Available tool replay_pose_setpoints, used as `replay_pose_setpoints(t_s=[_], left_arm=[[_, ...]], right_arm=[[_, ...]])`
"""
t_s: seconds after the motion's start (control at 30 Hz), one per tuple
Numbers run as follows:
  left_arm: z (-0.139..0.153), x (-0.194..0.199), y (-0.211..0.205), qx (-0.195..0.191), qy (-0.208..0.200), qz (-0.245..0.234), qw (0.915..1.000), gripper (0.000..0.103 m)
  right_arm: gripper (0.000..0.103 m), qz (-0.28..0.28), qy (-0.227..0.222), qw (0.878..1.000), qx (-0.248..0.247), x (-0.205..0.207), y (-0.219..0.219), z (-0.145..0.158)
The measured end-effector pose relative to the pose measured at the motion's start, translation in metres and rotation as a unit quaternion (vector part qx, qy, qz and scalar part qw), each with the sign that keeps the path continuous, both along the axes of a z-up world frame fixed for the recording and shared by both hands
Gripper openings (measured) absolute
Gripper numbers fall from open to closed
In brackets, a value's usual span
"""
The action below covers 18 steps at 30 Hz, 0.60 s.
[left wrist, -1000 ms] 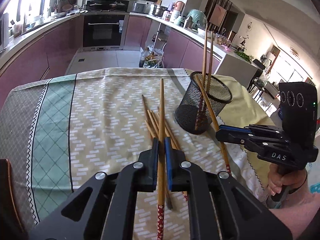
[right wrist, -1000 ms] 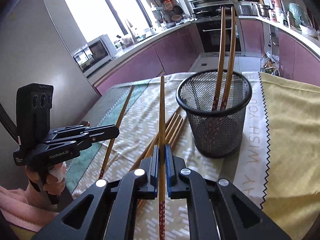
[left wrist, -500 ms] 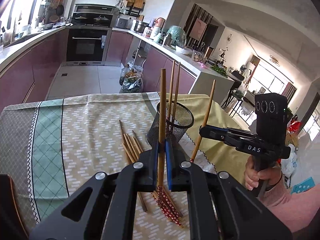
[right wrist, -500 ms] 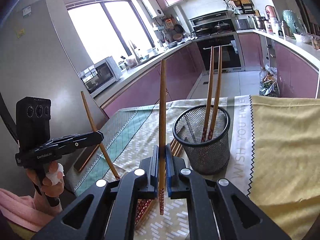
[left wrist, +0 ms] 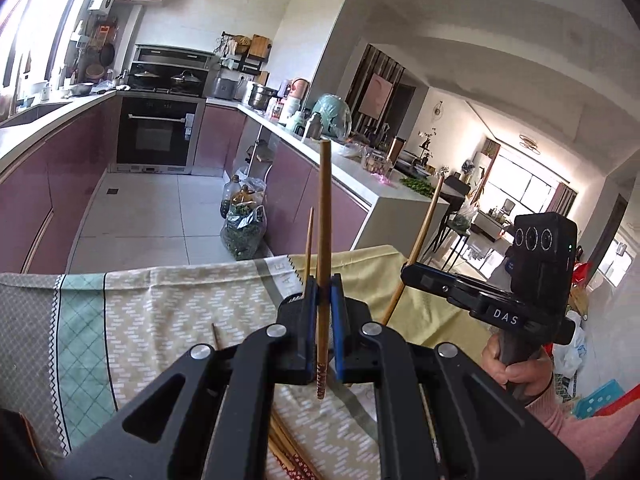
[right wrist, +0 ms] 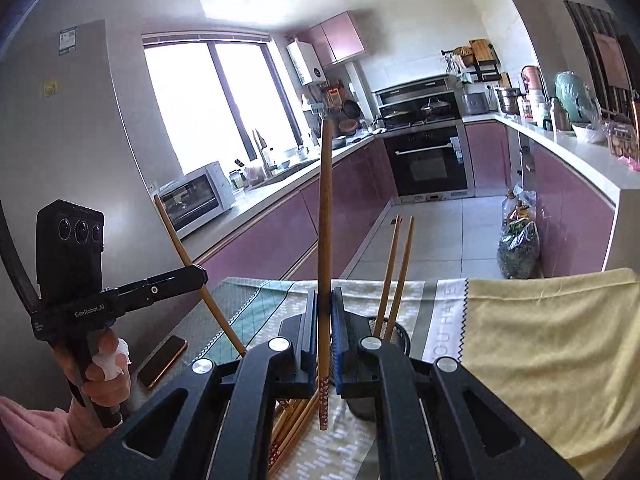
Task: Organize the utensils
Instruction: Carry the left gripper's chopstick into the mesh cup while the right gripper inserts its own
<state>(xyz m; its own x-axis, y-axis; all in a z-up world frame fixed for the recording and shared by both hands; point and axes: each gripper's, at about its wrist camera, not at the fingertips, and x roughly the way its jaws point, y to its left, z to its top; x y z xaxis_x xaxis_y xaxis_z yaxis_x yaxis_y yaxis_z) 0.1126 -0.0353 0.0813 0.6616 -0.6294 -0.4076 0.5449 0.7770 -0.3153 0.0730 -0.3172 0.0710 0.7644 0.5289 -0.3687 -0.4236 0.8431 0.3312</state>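
My left gripper point(left wrist: 323, 294) is shut on a wooden chopstick point(left wrist: 324, 220) that stands upright, its red patterned end hanging below the jaws. In the right wrist view that gripper point(right wrist: 200, 273) sits at the left, its chopstick point(right wrist: 180, 240) slanted. My right gripper point(right wrist: 325, 306) is shut on another upright chopstick point(right wrist: 325, 208); the left wrist view shows it point(left wrist: 408, 273) at the right. A black mesh holder point(right wrist: 398, 334) with two chopsticks point(right wrist: 396, 272) stands just behind the right jaws, mostly hidden. Several loose chopsticks point(right wrist: 296, 420) lie on the table below.
A patterned tablecloth point(left wrist: 160, 320) covers the table, with a yellow cloth point(right wrist: 540, 340) on its right part. A phone point(right wrist: 162, 360) lies near the table's left edge. Beyond the table are the kitchen floor, purple cabinets and an oven. A person's hand holds each gripper.
Both grippers have risen and tipped upward, each with its chopstick lifted off the table. The holder and the loose chopsticks now sit lower in both views.
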Motion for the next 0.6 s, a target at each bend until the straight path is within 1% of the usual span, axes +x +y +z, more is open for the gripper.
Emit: replay_pose_setpoints(t_s=[0.07,0.17,0.27,0.33,0.4,0.6], left_arm=[[0.012,0.004,-0.007,0.0,-0.017,0.004,0.9998,0.007],[0.023,0.013,-0.018,0.001,-0.03,0.007,0.9995,0.007],[0.029,0.022,-0.028,0.012,-0.039,0.015,0.999,0.007],[0.027,0.031,-0.035,0.019,-0.031,0.016,0.9992,0.007],[0.021,0.038,-0.044,0.034,-0.022,0.017,0.999,0.007],[-0.015,0.058,-0.07,0.094,0.028,-0.004,0.9951,0.007]], right_arm=[[0.006,-0.008,-0.013,1.0,0.0,0.005,-0.002,0.007],[0.006,-0.021,-0.028,0.999,-0.002,0.013,-0.004,0.016],[0.006,-0.026,-0.031,0.999,-0.006,0.023,-0.003,0.015],[0.006,-0.031,-0.026,0.999,-0.01,0.032,-0.001,0.011],[0.006,-0.031,-0.017,0.999,-0.016,0.04,0.0,0.004],[0.006,-0.023,0.035,0.999,-0.032,0.059,0.009,-0.022]])
